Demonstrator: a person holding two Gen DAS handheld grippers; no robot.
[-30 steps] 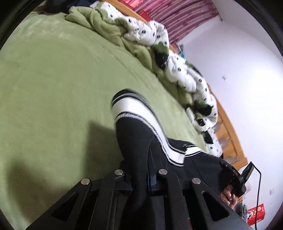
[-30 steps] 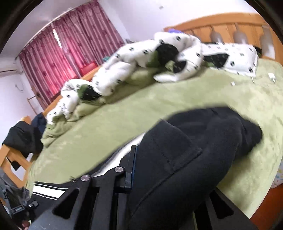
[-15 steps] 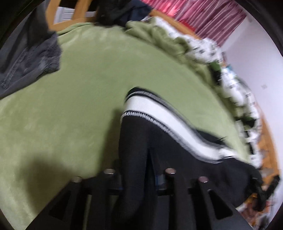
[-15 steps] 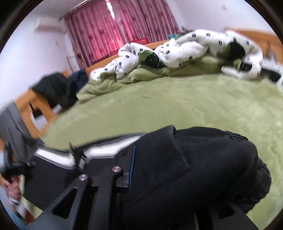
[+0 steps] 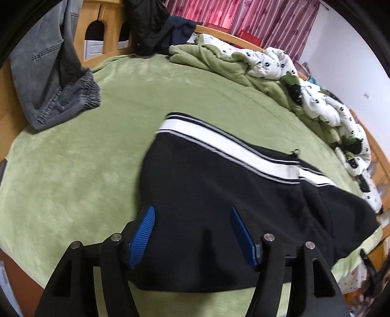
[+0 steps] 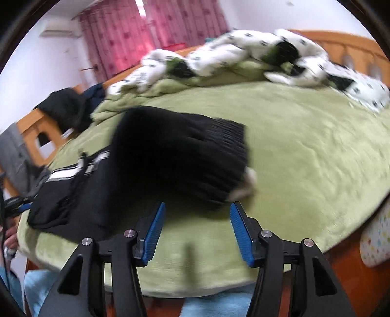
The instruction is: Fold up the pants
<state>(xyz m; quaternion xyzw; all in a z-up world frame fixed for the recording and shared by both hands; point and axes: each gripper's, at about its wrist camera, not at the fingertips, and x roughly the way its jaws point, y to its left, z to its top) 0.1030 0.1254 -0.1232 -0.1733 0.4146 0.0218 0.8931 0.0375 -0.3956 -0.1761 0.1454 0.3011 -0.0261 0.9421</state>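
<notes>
Bed covered by a plush light-green blanket [image 5: 73, 170], filling most of both wrist views; wooden bed frame [image 5: 112, 34] at the far edge.

Rumpled white quilt with black spots and green lining [image 5: 268, 63] heaped along the far side of the bed, well apart from the work area.

Black fleece pants with a broad white side stripe edged in thin black-and-white lines [image 5: 219, 183] lying on the green blanket near its front edge. In the right wrist view the ribbed black waistband end [image 6: 219, 151] lies doubled over on top of the rest of the garment, a bit of white lining showing at its corner. Picture blurred here, so the exact fold line is not clear.

Grey denim garment with elastic waistband [image 5: 56, 80] draped over the frame at the left, its end resting on the blanket. Dark clothing [image 5: 151, 22] piled on the frame beyond it.

Left gripper [image 5: 192, 219]: jaws have just been opening and now stand apart; black fabric lies between the blue ribbed pads [image 5: 142, 234], which do not press on it.

Right gripper [image 6: 197, 219]: jaws have just been opening, now apart; only green blanket between them, pants edge just beyond the tips.

A hand [image 6: 9, 241] shows at the left margin of the right view.
</notes>
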